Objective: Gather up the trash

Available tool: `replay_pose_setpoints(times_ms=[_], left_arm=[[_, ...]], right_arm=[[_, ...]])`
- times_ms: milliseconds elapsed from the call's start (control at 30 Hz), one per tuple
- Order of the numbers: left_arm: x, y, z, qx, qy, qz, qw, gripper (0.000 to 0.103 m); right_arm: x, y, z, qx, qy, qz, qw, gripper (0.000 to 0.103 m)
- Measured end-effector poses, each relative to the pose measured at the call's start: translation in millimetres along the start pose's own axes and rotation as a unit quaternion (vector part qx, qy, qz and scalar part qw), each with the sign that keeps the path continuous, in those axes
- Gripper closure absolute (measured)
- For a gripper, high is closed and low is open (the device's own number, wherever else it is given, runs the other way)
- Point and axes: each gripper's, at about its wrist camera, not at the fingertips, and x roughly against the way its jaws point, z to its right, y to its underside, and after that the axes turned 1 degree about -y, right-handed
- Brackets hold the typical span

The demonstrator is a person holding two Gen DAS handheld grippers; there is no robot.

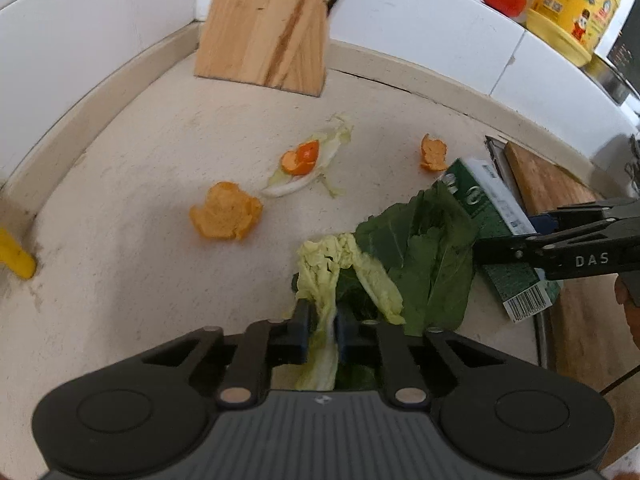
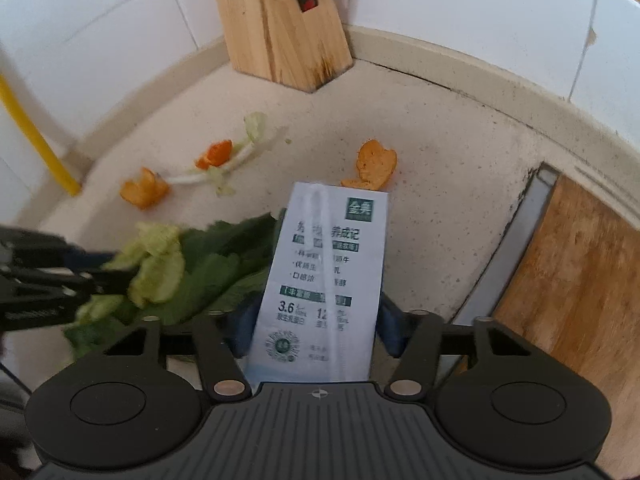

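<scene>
Two black grippers: left [image 1: 322, 322], right [image 2: 316, 330]. Ribbed grey housing, round black bosses either side, silver pivot pins, linked black arms, blue finger pads [image 1: 306, 320]. White "DAS" lettering on one side.

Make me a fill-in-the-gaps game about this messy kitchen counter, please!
1. The left gripper pinches a pale yellow-green ____ leaf.
2. The right gripper has a white and green milk ____ between its fingers.
3. Three ____ peel pieces lie on the beige speckled counter.

Missing words: cabbage; carton; orange
</scene>
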Motion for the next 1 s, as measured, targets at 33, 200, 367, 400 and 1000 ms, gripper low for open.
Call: replay_pose_setpoints(times_ms=[33, 200, 367, 400, 1000], left_arm=[[5.4, 2.3, -2.3, 0.006, 0.0, 0.004, 1.0, 0.095], [41.0, 16.6, -21.0, 0.053, 0.008, 0.028, 0.9982, 0.095], [69.0, 45.3, -26.6, 0.084, -0.004, 0.046, 0.9954, 0.095], [71.1, 52.4, -25.9, 0.087, -0.008, 0.046, 0.9951, 0.095], [65.2, 109.6, -4.1, 0.08, -0.107, 0.05, 0.9898, 0.047]], right_arm=[[3.5, 0.0, 1.0, -0.002, -0.006, 0.002, 1.0, 0.041], [26.5, 6.1, 0.3, -0.015, -0.033, 0.017, 0.999, 0.042], [49.4, 17.7, -14.7, -0.019, -0.081, 0.018, 0.996, 0.042], [51.8, 20.5, -20.1, -0.016, -0.089, 0.014, 0.996, 0.042], [28.6, 46.4, -74.5, 0.086, -0.045, -0.012, 0.995, 0.019]])
